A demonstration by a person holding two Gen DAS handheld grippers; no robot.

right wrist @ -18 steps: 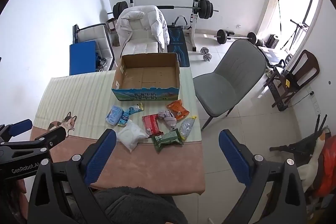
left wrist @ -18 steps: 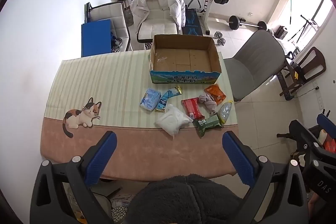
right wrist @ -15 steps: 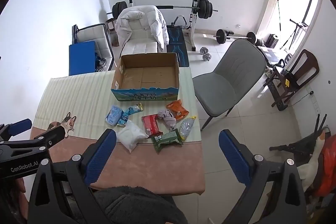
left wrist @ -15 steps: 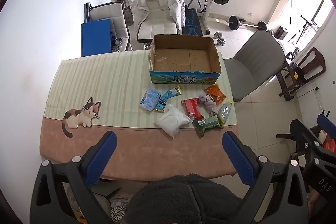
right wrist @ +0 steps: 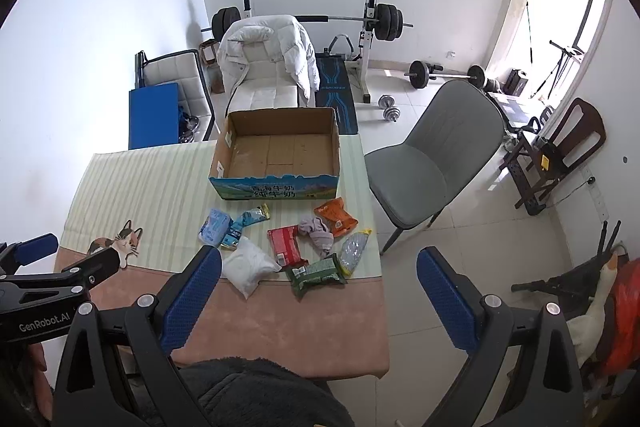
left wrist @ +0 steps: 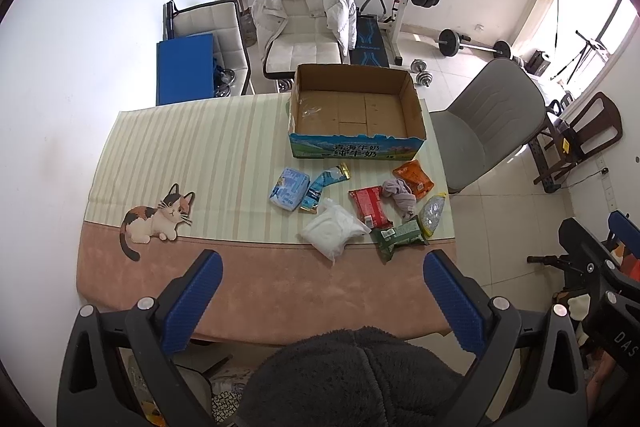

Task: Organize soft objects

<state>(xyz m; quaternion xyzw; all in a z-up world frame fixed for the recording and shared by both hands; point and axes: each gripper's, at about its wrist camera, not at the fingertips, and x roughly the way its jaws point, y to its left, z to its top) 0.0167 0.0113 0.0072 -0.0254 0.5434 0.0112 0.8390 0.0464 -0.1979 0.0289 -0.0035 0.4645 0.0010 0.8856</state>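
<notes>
An open, empty cardboard box (left wrist: 354,111) (right wrist: 276,151) stands at the table's far side. In front of it lie several soft items: a light blue pack (left wrist: 289,187), a blue pouch (left wrist: 326,182), a white bag (left wrist: 332,231) (right wrist: 248,265), a red packet (left wrist: 370,206), a grey cloth (left wrist: 400,195) (right wrist: 316,229), an orange packet (left wrist: 414,177), a green packet (left wrist: 402,237) (right wrist: 316,273) and a clear bag (left wrist: 434,213). My left gripper (left wrist: 320,291) is open and empty, held high above the table's near edge. My right gripper (right wrist: 320,287) is open and empty, likewise high above the table.
The table (left wrist: 180,155) has a striped cover with a cat print (left wrist: 156,219). A grey chair (right wrist: 432,155) stands right of the table. A white chair with a jacket (left wrist: 308,23), a blue pad (left wrist: 184,71) and a weight bench (right wrist: 368,27) stand behind.
Both views have shifted only very slightly. Nothing on the table has moved and both grippers stay open.
</notes>
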